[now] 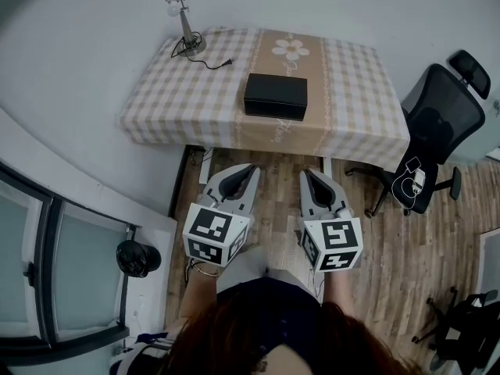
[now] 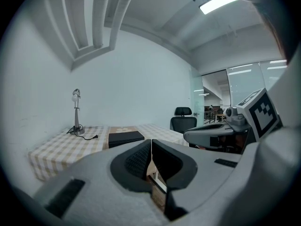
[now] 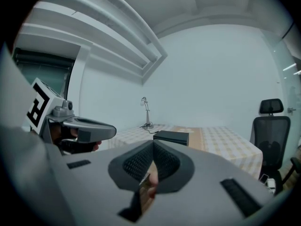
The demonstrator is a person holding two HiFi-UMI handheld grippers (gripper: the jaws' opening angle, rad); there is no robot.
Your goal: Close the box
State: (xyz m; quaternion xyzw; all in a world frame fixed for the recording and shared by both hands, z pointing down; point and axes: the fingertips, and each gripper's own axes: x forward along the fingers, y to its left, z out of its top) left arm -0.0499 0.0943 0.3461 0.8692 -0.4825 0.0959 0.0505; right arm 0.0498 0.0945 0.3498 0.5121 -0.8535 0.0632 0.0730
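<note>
Both your tongs are drawn fully together with nothing between them. The left tongs (image 1: pixel 250 170) and right tongs (image 1: pixel 308 175) are held side by side over the wooden floor, well short of the table (image 1: pixel 351 92).

The box (image 1: pixel 275 96) lies near the middle of the checked cloth, at 12 o'clock from your tongs.

**What could go wrong**
- The box sits loose on the cloth, so a sideways push on the lid would probably slide it or ruck the cloth rather than seat the lid.
- Narrow, closed tips pressing on a smooth black top may skid off. A press straight down looks safer than a shove towards 12 o'clock.
- The lamp (image 1: pixel 178 6) stands at 10 o'clock from the box. Its cable (image 1: pixel 211 62) trails towards the box but stays apart from it. A wide left-hand swing could snag the cable and tip the lamp.
- The office chair (image 1: pixel 437 116) stands close beside the table at 3 o'clock and could catch your right elbow.

**Hard to make out**
- I cannot tell whether the lid is ajar or already down. From above and from both gripper views the box reads as one flat dark slab.
- No hinge or seam shows, and the far side of the box is hidden.
- Your hands are covered by the marker cubes.
- Your own head fills the bottom of the head view.
</note>
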